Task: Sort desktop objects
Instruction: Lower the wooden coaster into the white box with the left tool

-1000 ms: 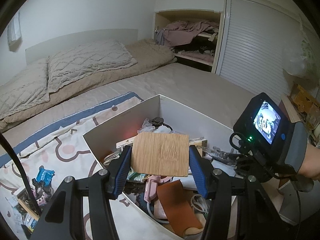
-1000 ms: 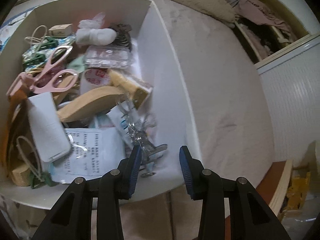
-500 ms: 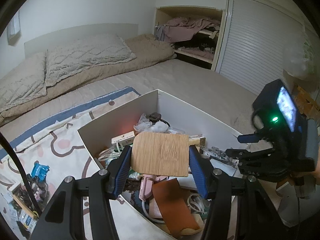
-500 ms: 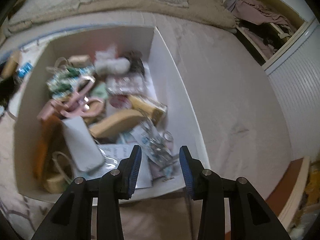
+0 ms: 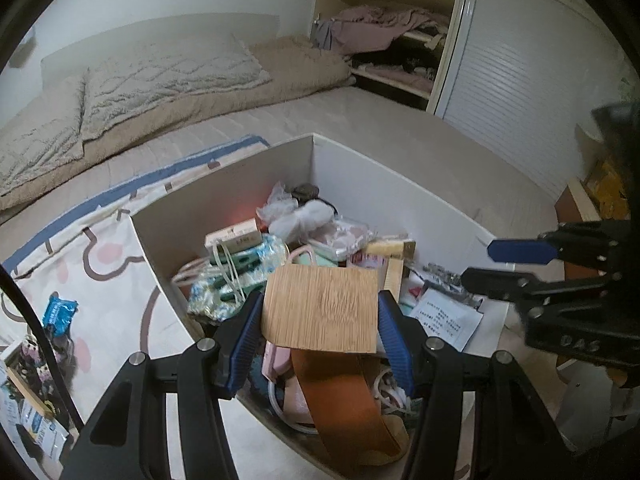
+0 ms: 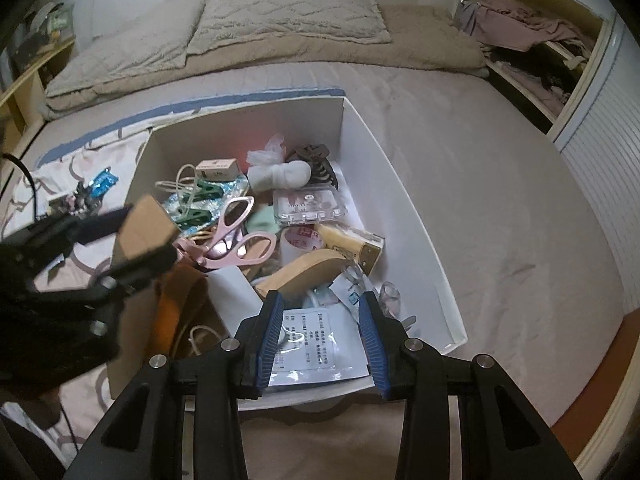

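The left gripper [image 5: 320, 320] pinches a thin wooden board [image 5: 322, 306] by its two side edges, above the near part of the white box [image 5: 224, 188]. The board looks light and stiff, so an edge grip suits it, though smooth edges may slip. The right gripper [image 6: 318, 334] hangs spread and empty over the printed packet [image 6: 316, 344]. Farther in lie pink scissors [image 6: 236, 236] — and beyond, the bed [image 6: 460, 152].

Dim, even indoor light leaves soft shadows inside the white box [image 6: 362, 148], fisheye bending curves the dark-vignetted edges, and the left claw [image 6: 120, 240] smears with motion blur.
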Available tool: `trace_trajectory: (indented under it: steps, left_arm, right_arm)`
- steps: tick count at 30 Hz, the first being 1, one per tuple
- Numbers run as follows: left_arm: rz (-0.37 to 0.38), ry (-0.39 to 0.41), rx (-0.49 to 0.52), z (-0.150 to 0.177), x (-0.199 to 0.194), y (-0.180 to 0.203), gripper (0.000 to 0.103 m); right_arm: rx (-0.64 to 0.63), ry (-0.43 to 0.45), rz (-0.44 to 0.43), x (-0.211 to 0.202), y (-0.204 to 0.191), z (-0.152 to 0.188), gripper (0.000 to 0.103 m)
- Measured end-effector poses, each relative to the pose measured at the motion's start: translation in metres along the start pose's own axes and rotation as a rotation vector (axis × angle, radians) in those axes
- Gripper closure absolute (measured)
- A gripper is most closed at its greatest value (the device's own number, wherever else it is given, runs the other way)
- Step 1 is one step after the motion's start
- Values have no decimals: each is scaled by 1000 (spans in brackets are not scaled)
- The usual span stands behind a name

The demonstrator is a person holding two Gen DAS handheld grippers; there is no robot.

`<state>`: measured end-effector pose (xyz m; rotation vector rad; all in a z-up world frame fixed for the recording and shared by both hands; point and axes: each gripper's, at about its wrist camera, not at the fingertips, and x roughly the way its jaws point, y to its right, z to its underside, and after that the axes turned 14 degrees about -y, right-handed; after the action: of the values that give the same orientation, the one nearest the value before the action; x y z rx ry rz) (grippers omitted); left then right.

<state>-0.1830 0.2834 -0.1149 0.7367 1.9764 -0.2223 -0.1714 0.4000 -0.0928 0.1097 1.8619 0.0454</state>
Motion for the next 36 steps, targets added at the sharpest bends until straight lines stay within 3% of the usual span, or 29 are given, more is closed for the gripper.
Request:
trace_trajectory:
  steps: [12, 18, 24, 33, 36]
  left_arm:
    - [15, -67, 20, 1, 25, 16, 47]
    - [16, -90, -25, -13, 37, 18, 47]
    - [-20, -165, -77, -22, 57, 14, 47]
    - [43, -214, -114, -24, 63, 6, 46]
    - [104, -211, -150, -24, 62, 0, 36]
  right_arm:
    - [30, 22, 10, 0, 14, 2, 64]
    - [33, 19, 19, 1, 21, 4, 63]
    - [21, 24, 21, -1, 23, 6, 63]
    - [-7, 21, 34, 2, 22, 9, 63]
    - [-10, 23, 44, 2, 23, 9, 63]
